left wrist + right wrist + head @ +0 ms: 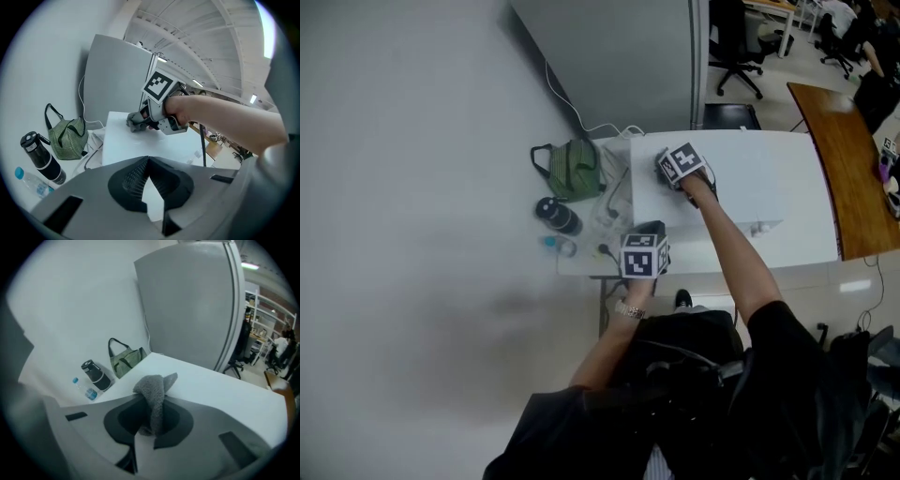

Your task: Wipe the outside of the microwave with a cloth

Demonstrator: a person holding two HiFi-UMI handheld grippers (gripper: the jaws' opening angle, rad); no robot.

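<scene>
The white microwave (750, 192) stands on a white table (581, 261); I look down on its flat top (225, 394). My right gripper (680, 165) rests at the top's back left corner, shut on a grey cloth (153, 389) that bunches up between the jaws and touches the top. The left gripper view shows that cloth (133, 122) pressed on the top under the right gripper (138, 120). My left gripper (644, 253) hangs at the microwave's front left corner, its jaw tips together with nothing between them (148, 160).
Left of the microwave sit a green striped bag (573, 169), a black flask (558, 217), a small water bottle (557, 246) and white cables (614, 192). A grey partition (619, 56) rises behind. A wooden desk (853, 178) and office chairs (736, 52) lie to the right.
</scene>
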